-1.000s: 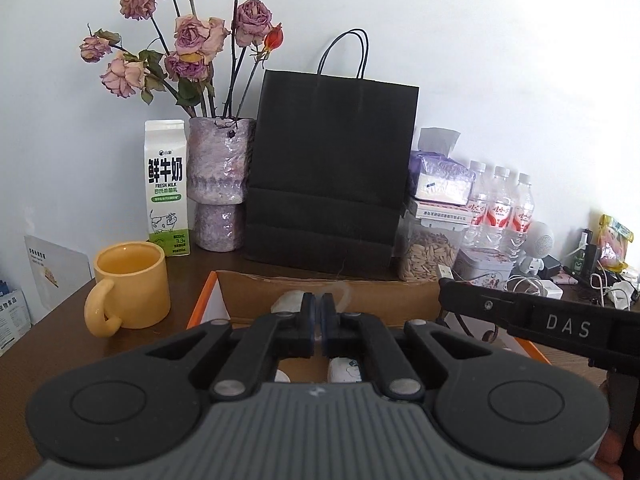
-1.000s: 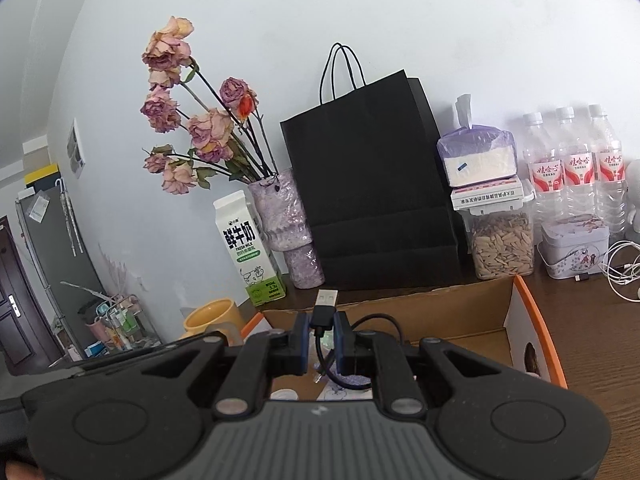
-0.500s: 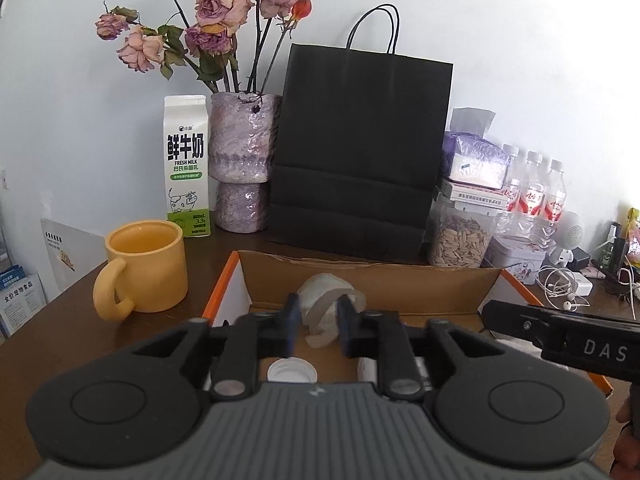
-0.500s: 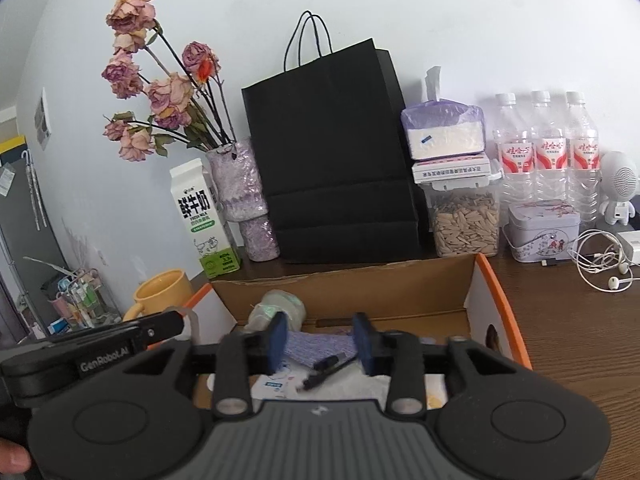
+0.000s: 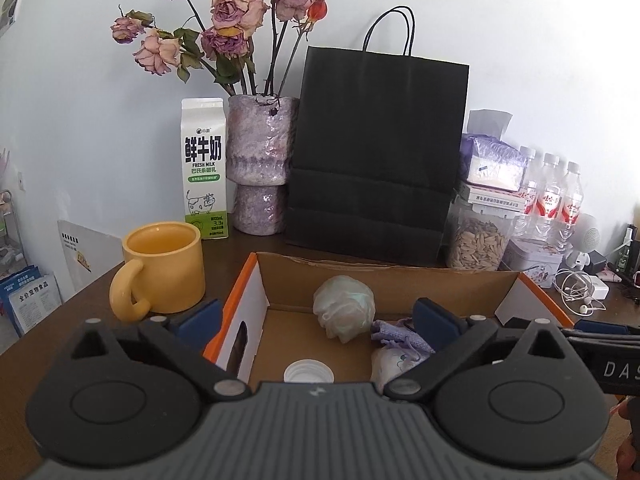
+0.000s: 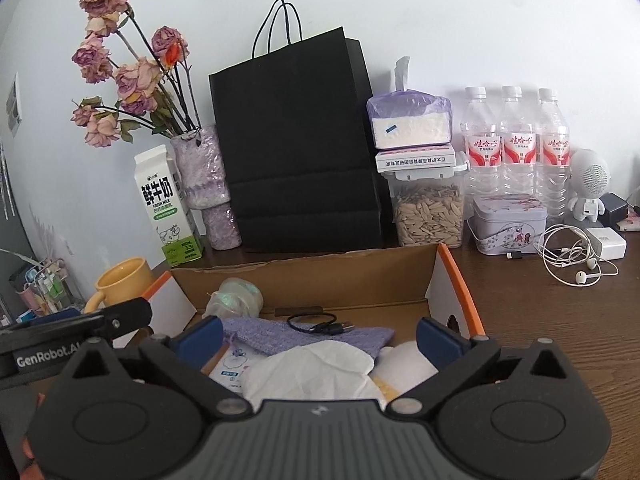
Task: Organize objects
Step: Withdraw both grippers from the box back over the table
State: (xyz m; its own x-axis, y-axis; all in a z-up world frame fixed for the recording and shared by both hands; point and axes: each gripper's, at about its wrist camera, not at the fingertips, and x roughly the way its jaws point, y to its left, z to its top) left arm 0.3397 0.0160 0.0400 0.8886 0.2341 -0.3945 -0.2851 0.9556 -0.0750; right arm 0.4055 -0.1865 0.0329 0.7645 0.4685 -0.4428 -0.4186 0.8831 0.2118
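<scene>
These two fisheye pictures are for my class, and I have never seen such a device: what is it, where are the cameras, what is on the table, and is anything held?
A person holds hand-held tongs in each hand; each carries a camera looking forward along its fingers. The left tongs and right tongs have just been opening, stand wide and hold nothing. Both point into a cardboard box with a black cable, purple cloth and white cap. Beside it is a yellow mug; behind, a milk carton and black paper bag.

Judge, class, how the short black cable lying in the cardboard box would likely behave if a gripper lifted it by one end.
The black cable lies in a loose loop on the purple knit pouch, so it is probably floppy and would dangle. It looks thin, so likely light, and might slip from wide pads.
</scene>
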